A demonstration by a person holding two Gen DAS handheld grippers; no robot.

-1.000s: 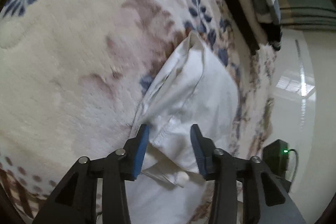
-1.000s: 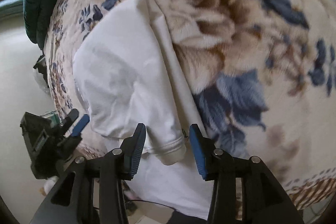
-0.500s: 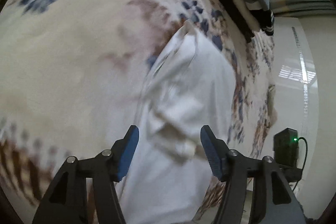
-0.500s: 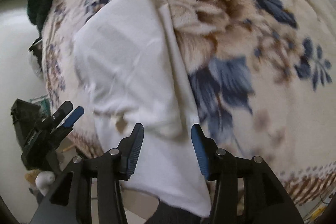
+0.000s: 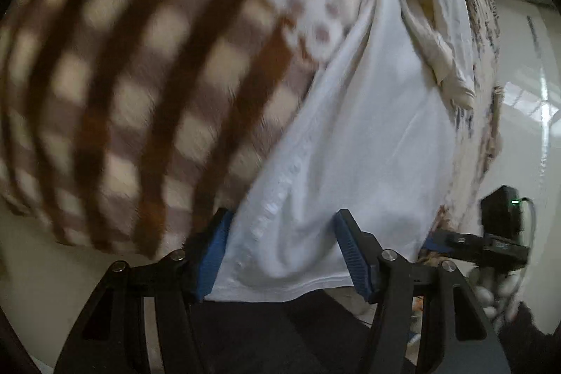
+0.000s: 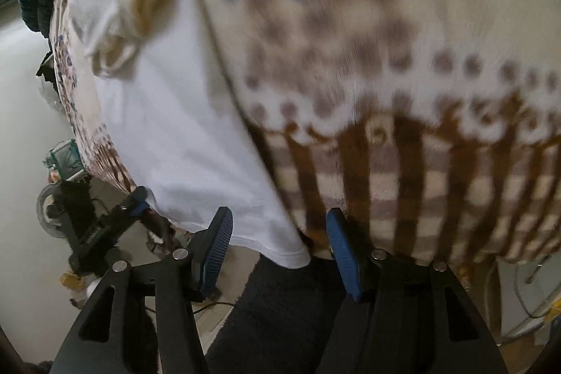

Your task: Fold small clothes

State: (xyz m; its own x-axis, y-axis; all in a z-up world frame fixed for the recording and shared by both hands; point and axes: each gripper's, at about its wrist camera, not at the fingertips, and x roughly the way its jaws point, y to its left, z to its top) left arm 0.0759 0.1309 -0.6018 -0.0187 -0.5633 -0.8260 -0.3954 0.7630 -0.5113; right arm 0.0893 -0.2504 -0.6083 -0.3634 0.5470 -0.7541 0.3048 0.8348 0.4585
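Both jaws now wider — white shirt [image 5: 368, 135] hem between them, seemingly unclamped.

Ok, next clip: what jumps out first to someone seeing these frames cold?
A white cotton garment lies along the bed, its hem hanging off the near edge between the open left gripper. The right gripper, also open, frames its hem corner. Under it lies a plush floral blanket with a brown checked border.
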